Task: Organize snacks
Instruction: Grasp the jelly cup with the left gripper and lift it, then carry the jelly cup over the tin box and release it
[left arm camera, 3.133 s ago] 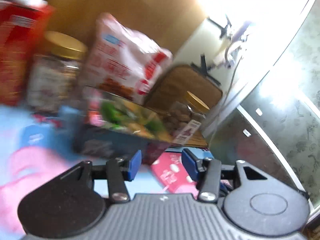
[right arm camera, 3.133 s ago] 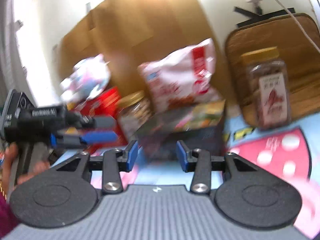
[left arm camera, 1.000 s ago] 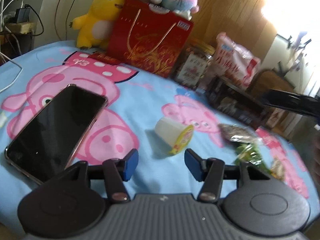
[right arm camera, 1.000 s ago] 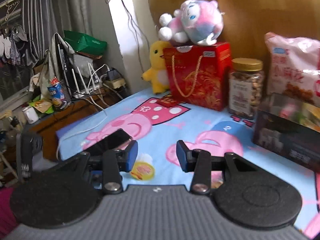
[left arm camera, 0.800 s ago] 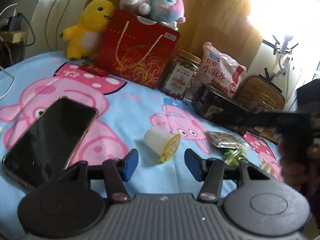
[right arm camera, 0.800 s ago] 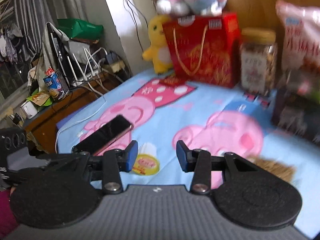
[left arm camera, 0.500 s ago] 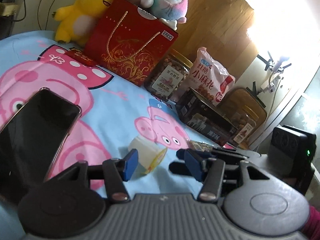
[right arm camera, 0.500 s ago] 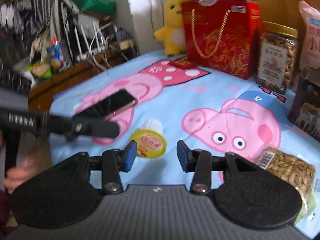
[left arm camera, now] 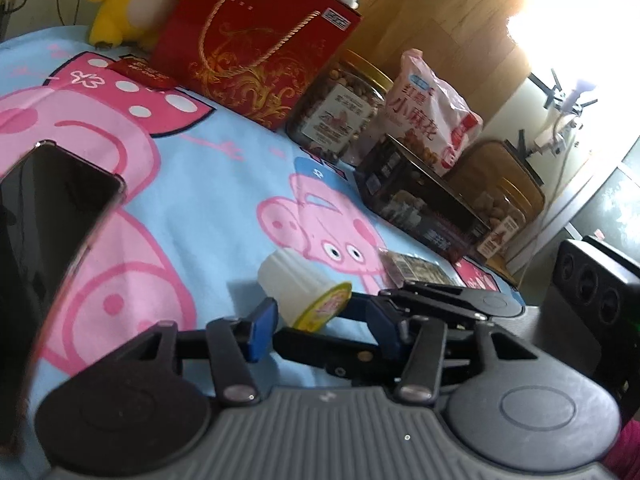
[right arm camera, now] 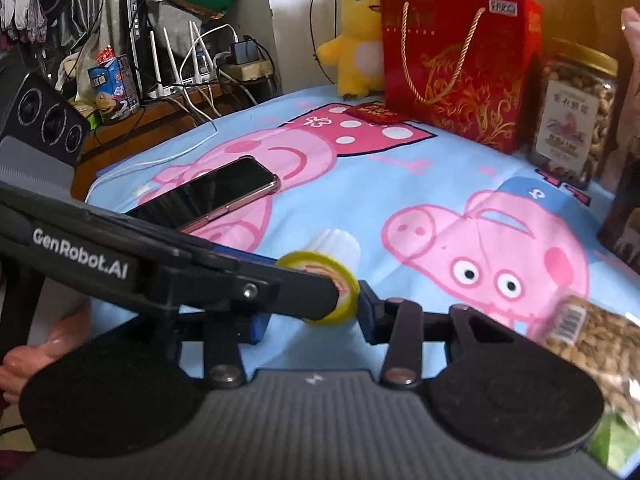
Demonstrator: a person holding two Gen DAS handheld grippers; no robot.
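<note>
A small white cup with a yellow foil lid lies on its side on the blue cartoon-pig cloth; it also shows in the right wrist view. My left gripper is open, its fingertips either side of the cup's lid end. My right gripper is open, right behind the cup, and crosses in front of the left one. A bag of nuts lies at the right. A dark snack box, a nut jar and a pink snack bag stand at the back.
A phone lies on the cloth at the left. A red gift bag with plush toys on top and a yellow duck toy stand at the back. A second jar sits by a wooden board.
Both grippers have moved in low onto the cup from opposite sides. The cup now sits between their tips, and each gripper fills the other's view.
</note>
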